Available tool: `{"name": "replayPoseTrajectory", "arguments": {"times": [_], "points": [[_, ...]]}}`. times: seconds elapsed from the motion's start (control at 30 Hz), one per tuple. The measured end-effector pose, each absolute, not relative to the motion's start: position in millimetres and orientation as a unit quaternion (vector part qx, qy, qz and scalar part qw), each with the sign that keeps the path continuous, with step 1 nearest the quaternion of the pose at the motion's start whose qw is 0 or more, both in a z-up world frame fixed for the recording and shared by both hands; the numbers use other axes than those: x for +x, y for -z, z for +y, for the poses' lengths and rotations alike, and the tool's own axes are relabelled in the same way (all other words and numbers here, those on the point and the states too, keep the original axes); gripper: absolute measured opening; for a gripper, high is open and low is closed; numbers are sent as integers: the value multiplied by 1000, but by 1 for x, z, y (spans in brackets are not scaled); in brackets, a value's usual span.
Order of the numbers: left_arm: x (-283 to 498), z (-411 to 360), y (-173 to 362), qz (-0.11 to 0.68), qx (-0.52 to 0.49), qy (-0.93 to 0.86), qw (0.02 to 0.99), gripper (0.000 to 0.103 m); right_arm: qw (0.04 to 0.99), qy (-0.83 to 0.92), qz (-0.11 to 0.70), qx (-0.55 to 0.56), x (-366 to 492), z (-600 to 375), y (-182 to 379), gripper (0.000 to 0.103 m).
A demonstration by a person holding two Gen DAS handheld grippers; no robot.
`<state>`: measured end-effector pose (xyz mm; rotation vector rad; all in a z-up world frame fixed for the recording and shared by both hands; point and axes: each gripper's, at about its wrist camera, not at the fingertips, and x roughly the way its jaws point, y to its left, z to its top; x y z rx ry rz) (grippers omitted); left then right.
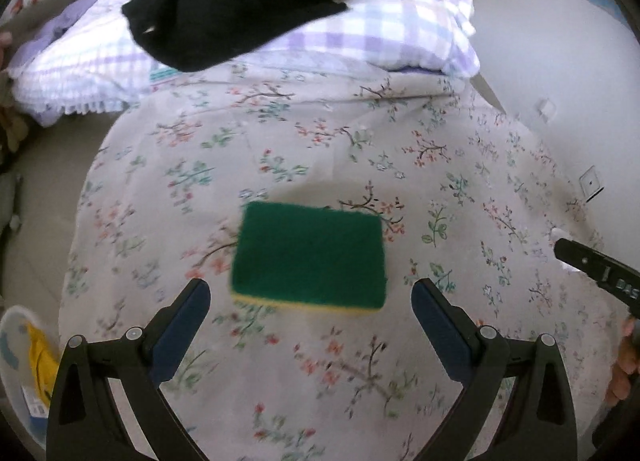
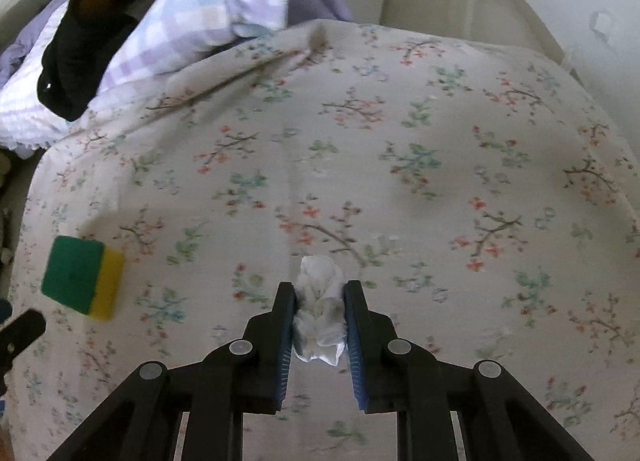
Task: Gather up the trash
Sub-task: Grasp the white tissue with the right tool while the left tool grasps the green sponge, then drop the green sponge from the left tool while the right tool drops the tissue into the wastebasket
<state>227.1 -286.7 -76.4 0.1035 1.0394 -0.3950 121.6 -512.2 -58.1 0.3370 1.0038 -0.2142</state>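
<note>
The right gripper (image 2: 319, 315) is squeezing a crumpled white paper tissue (image 2: 320, 321) tight between its two blue pads, above the middle of the bed with the flowery bedspread (image 2: 440, 141). The left gripper (image 1: 310, 301) has its jaws wide apart with nothing in them, and a flat green and yellow sponge (image 1: 310, 261) lies on the bedspread just ahead of them. Far off at the head end of the bed, a black piece of clothing (image 1: 232, 9) lies on a purple and white checked pillow (image 1: 400, 33).
</note>
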Motion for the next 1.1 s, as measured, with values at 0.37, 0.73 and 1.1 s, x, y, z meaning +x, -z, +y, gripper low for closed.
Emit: {"name": "replayPoseTrajectory", "arguments": {"times": [0.37,0.73,1.1], "points": [[238,-293,92,489,74,179,850,85,859,89,472,177,123,-523,57,22],[207,-259,65,467,58,173,865,82,863,84,468,172,116,-518,48,22],[166,-176,32,459,23,154,875,82,874,62,458,149,111,-481,23,22]]}}
